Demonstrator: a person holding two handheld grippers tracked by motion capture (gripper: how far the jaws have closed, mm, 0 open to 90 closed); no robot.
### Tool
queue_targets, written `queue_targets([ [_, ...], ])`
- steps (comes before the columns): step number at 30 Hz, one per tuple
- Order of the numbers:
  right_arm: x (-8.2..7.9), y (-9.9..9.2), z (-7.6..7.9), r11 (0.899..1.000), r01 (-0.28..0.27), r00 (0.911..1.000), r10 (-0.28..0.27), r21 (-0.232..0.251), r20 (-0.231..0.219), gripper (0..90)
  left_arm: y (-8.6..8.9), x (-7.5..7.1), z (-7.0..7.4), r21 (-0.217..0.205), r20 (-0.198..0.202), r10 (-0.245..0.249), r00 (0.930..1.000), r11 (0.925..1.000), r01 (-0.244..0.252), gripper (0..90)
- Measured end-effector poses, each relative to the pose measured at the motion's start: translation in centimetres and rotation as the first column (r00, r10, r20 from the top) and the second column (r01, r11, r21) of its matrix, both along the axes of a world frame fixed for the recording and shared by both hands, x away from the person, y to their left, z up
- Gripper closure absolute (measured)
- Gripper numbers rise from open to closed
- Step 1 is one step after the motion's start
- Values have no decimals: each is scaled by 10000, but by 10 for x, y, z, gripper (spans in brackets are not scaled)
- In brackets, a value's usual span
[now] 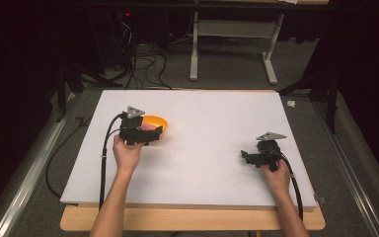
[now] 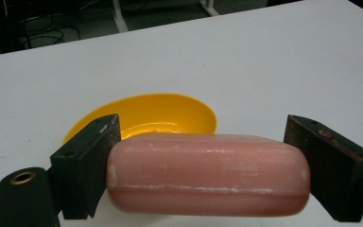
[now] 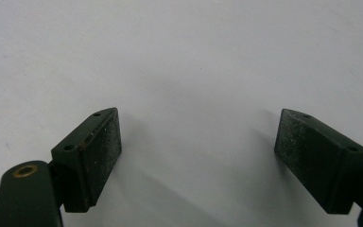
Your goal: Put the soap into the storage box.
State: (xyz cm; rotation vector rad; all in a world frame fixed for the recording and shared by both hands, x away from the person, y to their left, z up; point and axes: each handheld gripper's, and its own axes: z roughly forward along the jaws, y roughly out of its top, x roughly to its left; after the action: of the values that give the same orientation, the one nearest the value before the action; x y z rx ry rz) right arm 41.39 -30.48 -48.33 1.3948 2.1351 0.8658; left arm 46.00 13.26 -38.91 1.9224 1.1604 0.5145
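Note:
A pink bar of soap (image 2: 208,175) lies lengthwise between the jaws of my left gripper (image 2: 202,142), which is shut on its two ends. Just behind it, an orange bowl (image 2: 160,111) rests on the white table top and looks empty inside. In the high view the left gripper (image 1: 150,133) hovers at the near rim of the orange bowl (image 1: 155,121), left of the table's centre. My right gripper (image 1: 246,157) stands open over bare white surface at the right; its jaws (image 3: 198,135) hold nothing.
The white board (image 1: 202,143) lies on a wooden table whose edge (image 1: 192,219) shows at the front. Beyond the far edge are a white desk frame (image 1: 232,44) and floor cables (image 1: 143,59). A small white scrap (image 1: 291,103) lies off the board's right corner.

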Motion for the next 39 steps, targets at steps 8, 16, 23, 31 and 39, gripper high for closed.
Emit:
queue_targets([
  [8,0,0,0,10000,-29,10000,29,-11,-1,159,1,15,0,78,-85,330,9994,9994,-329,142],
  [16,0,0,0,10000,-27,10000,27,-14,-3,160,1,27,-3,9,-154,625,9979,9980,-625,142],
  [23,0,0,0,10000,-33,10000,33,-12,-1,160,3,41,-16,-45,-443,1088,9931,9940,-1091,142],
  [31,0,0,0,10000,-35,10000,35,-11,-2,160,1,51,-28,135,-704,1341,9885,9910,-1335,142],
  [39,0,0,0,10000,-37,10000,37,-11,-2,160,-2,56,-36,298,-858,1486,9852,9888,-1465,141],
])
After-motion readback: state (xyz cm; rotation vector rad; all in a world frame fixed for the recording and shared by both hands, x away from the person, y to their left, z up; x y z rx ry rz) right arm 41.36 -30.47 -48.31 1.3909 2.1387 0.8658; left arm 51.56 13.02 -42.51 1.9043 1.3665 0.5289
